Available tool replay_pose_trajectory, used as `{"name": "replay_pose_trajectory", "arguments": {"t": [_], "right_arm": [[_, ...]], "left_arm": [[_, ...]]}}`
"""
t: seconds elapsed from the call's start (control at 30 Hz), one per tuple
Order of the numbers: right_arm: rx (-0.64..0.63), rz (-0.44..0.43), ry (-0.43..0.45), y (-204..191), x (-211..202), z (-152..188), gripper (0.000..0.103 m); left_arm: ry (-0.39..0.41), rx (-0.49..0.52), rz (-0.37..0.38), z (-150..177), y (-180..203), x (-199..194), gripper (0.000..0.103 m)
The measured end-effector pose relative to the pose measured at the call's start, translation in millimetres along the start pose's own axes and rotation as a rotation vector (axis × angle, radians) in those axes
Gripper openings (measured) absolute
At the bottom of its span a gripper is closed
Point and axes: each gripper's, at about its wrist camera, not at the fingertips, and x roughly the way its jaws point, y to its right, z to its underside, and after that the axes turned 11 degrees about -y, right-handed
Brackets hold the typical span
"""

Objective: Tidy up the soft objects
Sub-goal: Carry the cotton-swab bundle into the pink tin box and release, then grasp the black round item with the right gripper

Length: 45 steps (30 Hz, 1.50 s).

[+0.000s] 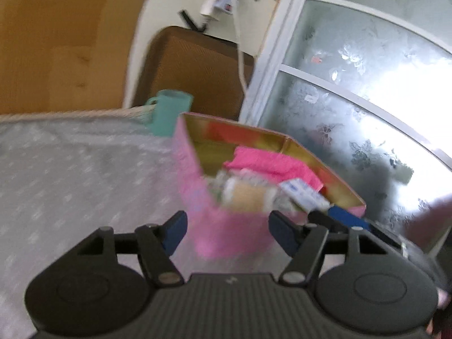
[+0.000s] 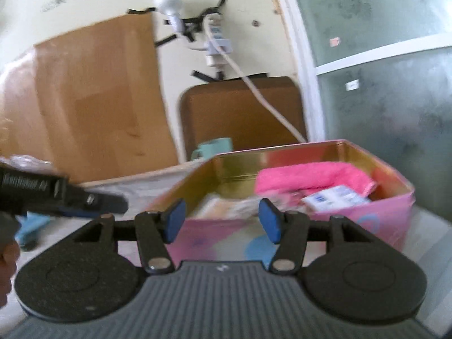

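Note:
A pink tin box [image 1: 226,226] with a gold inside stands on the table and also shows in the right wrist view [image 2: 375,220]. It holds a folded pink cloth [image 1: 271,163] [image 2: 310,178], a white and blue packet [image 1: 305,195] [image 2: 336,197] and a pale clear-wrapped pack [image 1: 245,195] [image 2: 223,206]. My left gripper [image 1: 227,230] is open and empty just in front of the box's near corner. My right gripper [image 2: 221,221] is open and empty in front of the box's near wall. The left gripper's body [image 2: 56,192] shows at the left of the right wrist view.
A teal mug [image 1: 169,113] [image 2: 212,147] stands behind the box at the table's far edge. The table has a grey dotted cloth [image 1: 70,175]. A brown chair back [image 2: 240,113], a wall with a taped socket and cable, and a frosted glass door [image 1: 367,99] lie beyond.

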Motion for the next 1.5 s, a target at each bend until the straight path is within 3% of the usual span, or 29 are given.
{"name": "replay_pose_trajectory", "arguments": {"t": [0.1,0.23,0.3,0.47,0.5,0.6,0.67,0.73,0.83,0.97,1.13,1.23,1.37,1.5], "right_arm": [[-0.033,-0.109,-0.053,-28,5,3,0.06],[-0.096,-0.284,-0.192,-82,33,8,0.06],[-0.139,-0.347,-0.262,-117,50,12,0.06],[-0.302,-0.482,-0.34,-220,92,15,0.06],[-0.329,-0.506,-0.352,-240,102,13,0.06],[-0.404,-0.525,-0.396,-297,135,14,0.061],[-0.47,-0.489,-0.427,-327,158,18,0.061],[-0.493,-0.424,-0.479,-336,175,24,0.052],[-0.45,-0.424,-0.491,-315,161,25,0.052],[-0.419,-0.429,-0.484,-257,109,34,0.052],[-0.342,-0.325,-0.426,-173,39,52,0.052],[-0.301,-0.254,-0.369,-134,7,65,0.052],[-0.253,-0.202,-0.337,-107,-12,72,0.053],[-0.262,-0.217,-0.313,-98,-15,78,0.052]], "left_arm": [[-0.012,-0.03,-0.063,33,-30,-30,0.065],[-0.01,-0.096,-0.244,79,-86,-79,0.065],[0.001,-0.178,-0.347,101,-120,-108,0.065],[0.112,-0.358,-0.591,134,-189,-170,0.065],[0.143,-0.384,-0.61,139,-198,-178,0.064],[0.228,-0.49,-0.499,148,-220,-193,0.064],[0.249,-0.502,-0.505,147,-221,-192,0.064],[0.251,-0.486,-0.496,146,-220,-192,0.064],[0.245,-0.465,-0.493,145,-215,-190,0.064],[0.236,-0.457,-0.493,150,-214,-189,0.064],[0.126,-0.369,-0.488,140,-191,-169,0.065],[0.071,-0.329,-0.307,132,-149,-146,0.067],[-0.034,-0.204,-0.092,109,-70,-98,0.069],[-0.157,-0.18,0.008,95,-28,-59,0.075]]}}
